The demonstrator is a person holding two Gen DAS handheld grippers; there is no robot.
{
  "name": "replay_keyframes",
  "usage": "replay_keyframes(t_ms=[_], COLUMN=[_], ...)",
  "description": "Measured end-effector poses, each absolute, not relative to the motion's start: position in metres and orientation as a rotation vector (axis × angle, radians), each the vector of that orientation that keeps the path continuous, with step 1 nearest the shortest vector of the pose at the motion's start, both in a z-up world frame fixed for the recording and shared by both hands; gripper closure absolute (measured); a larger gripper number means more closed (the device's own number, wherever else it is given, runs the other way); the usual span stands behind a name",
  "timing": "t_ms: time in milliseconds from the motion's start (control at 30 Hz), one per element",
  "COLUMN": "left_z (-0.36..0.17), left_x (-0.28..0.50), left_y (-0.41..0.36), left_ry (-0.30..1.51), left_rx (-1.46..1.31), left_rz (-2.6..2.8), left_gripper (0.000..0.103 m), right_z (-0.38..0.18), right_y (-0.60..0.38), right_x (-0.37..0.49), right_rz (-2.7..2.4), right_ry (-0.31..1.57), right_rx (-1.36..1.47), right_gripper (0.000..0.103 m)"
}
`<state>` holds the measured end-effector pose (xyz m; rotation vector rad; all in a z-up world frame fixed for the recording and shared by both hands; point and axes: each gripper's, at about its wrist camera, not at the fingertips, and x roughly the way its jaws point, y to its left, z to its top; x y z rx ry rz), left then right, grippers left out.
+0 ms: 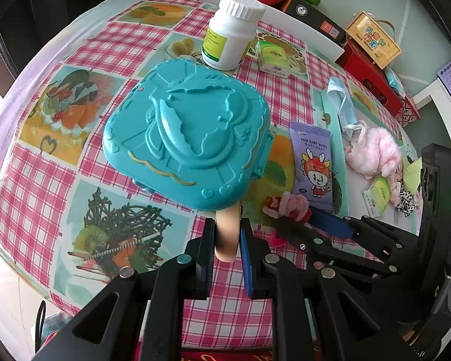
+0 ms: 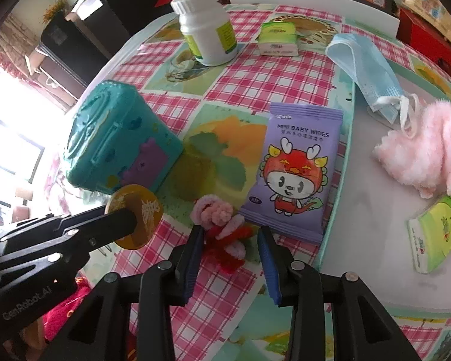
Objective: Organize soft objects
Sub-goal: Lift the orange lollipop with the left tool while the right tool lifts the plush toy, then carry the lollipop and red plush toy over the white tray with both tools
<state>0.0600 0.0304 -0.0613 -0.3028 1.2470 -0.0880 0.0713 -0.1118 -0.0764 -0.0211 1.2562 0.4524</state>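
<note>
My left gripper (image 1: pixel 228 239) is shut on the tan stick handle (image 1: pixel 226 236) of a teal popsicle-shaped plastic case (image 1: pixel 188 140) and holds it above the table; the case also shows in the right wrist view (image 2: pixel 117 141). My right gripper (image 2: pixel 230 240) is open, its fingers on either side of a pink and red pipe-cleaner toy (image 2: pixel 222 231) lying on the tablecloth. A purple baby wipes pack (image 2: pixel 294 168) lies just beyond. A blue face mask (image 2: pixel 363 63), a pink fluffy item (image 2: pixel 424 156) and a green tissue pack (image 2: pixel 436 237) lie on a white tray (image 2: pixel 369 225).
A white pill bottle (image 2: pixel 207 30) and another green tissue pack (image 2: pixel 278 39) stand at the back of the checked tablecloth (image 2: pixel 249 81). Red and black boxes (image 1: pixel 372 72) line the far right edge. The tray's mint rim (image 2: pixel 342 162) runs beside the wipes pack.
</note>
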Motion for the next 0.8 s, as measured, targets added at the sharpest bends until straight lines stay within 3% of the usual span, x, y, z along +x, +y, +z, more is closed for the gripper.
replay_keyframes(t_ms=[100, 200, 800], left_z=[-0.061, -0.061, -0.030], left_x=[0.060, 0.060, 0.056], left_y=[0.030, 0.030, 0.011], left_ry=[1.248, 1.247, 1.180], left_rx=[-0.304, -0.301, -0.252], left_rz=[-0.088, -0.088, -0.129], left_gripper=[0.087, 0.087, 0.087], right_z=[-0.077, -0.075, -0.034], right_y=[-0.107, -0.108, -0.151], right_x=[0.071, 0.069, 0.069], right_rz=[0.464, 0.463, 0.380], right_ry=[1.258, 1.249, 1.110], right_rx=[-0.029, -0.033, 0.100], right_gripper=[0.072, 0.075, 0.075])
